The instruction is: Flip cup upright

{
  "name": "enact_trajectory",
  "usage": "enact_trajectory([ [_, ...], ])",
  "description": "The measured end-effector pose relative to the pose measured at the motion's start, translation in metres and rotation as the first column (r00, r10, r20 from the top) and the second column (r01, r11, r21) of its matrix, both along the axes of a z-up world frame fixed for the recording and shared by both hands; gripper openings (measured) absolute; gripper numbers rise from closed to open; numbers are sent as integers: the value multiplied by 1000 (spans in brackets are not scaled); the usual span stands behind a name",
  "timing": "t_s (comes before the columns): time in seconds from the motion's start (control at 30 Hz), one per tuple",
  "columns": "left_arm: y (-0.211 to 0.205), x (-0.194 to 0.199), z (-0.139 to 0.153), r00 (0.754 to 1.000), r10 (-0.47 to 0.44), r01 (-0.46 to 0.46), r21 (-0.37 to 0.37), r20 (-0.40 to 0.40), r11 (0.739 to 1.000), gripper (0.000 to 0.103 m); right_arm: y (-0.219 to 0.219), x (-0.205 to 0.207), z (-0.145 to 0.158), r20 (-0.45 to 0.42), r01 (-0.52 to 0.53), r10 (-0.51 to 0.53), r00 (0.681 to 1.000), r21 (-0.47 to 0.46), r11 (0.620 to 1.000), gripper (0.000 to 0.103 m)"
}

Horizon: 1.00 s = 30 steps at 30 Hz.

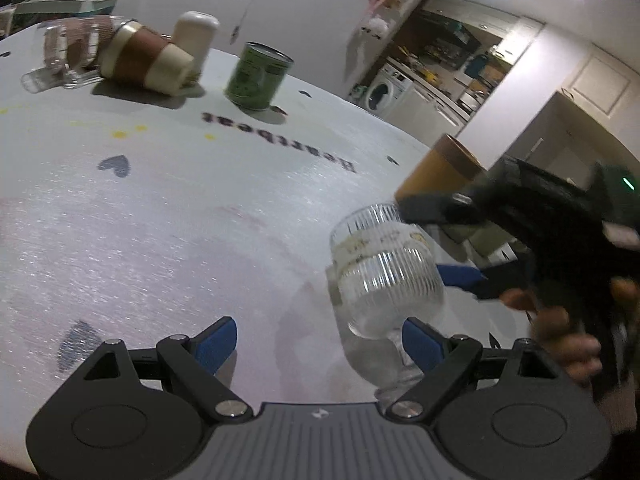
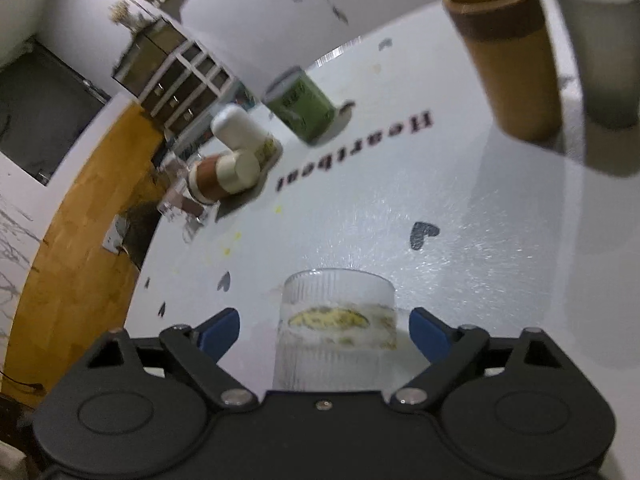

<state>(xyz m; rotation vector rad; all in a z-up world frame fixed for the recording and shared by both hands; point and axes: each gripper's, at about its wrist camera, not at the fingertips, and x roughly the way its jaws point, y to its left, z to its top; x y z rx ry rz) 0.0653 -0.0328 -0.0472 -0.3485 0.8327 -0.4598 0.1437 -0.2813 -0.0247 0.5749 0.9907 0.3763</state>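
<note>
A clear ribbed glass cup [image 1: 384, 276] with a yellow printed band stands on the white table, base down toward the left wrist camera. My right gripper [image 1: 440, 240] reaches in from the right with its fingers on either side of the cup; its jaws are wide apart. In the right wrist view the cup [image 2: 336, 332] sits between the open blue pads [image 2: 428, 332] without touching them. My left gripper [image 1: 320, 344] is open and empty, its right pad [image 1: 420, 344] close beside the cup's base.
A brown-banded cream cup [image 1: 148, 60] lies on its side at the far left beside a clear glass mug [image 1: 64, 56]. A white bottle [image 1: 196, 36] and green can [image 1: 258, 76] stand behind. An orange cup [image 2: 512, 60] and grey cup [image 2: 600, 48] stand at the right.
</note>
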Motion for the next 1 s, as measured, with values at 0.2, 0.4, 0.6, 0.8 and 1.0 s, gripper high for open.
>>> enact_trajectory([
  [0.2,-6,-4,0,1000,-15,15,4,17,1000,89,6,12,-15,-58,-11,9,998,-39,999,74],
  [0.4,-11,-8,5,998,-50,51,-20,49,999,85,14,-7,5,54,-34,41,998,-121,992,73],
  [0.6,-20,-13,12,990,-85,85,2,115,996,81,19,-29,33,196,-28,69,978,-204,979,73],
  [0.8,-30,-16,11,979,-127,125,27,158,992,73,33,-56,52,319,-32,136,938,-310,950,73],
  [1.0,-40,-19,6,967,-192,185,55,167,981,59,56,-84,56,375,-57,246,894,-449,892,73],
])
